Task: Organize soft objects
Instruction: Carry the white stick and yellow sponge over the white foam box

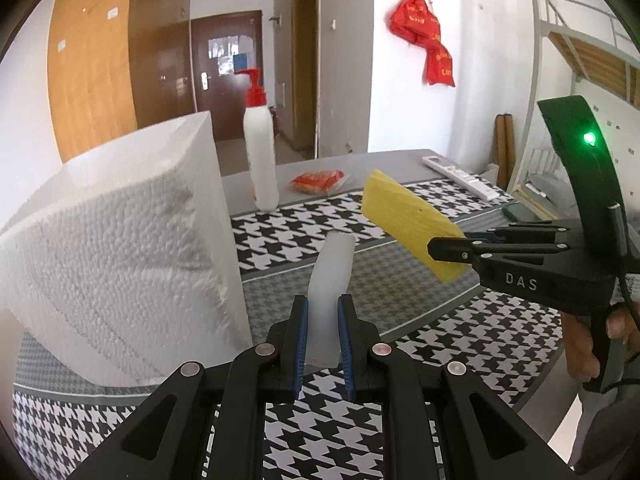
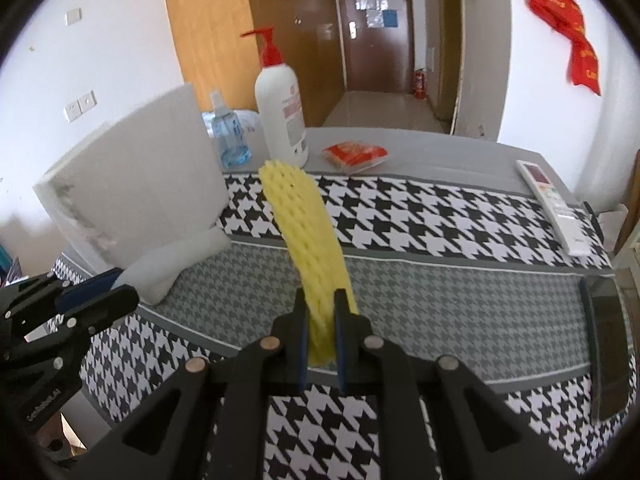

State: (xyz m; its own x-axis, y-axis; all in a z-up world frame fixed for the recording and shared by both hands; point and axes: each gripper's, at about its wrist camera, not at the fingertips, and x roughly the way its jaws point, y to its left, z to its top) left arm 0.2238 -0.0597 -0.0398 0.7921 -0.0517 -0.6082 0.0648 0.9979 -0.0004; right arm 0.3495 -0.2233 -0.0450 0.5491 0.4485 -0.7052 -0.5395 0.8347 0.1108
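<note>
My left gripper [image 1: 323,306] is shut on a white foam roll [image 1: 334,272], which sticks out forward above the houndstooth cloth [image 1: 328,432]. Beside it on the left stands a big white styrofoam block [image 1: 120,248]. My right gripper [image 2: 321,300] is shut on a yellow foam net sleeve [image 2: 308,232], held up off the table. In the left wrist view the right gripper [image 1: 434,249] comes in from the right with the yellow sleeve [image 1: 408,220] pinched in its tips. In the right wrist view the left gripper [image 2: 116,288] holds the white roll [image 2: 172,260] at the left.
At the back of the table stand a white pump bottle with a red top [image 2: 282,120] and a small blue spray bottle [image 2: 229,136]. A red packet [image 2: 355,155] lies behind the cloth. A white remote [image 2: 554,206] and a dark phone [image 2: 610,344] lie at the right.
</note>
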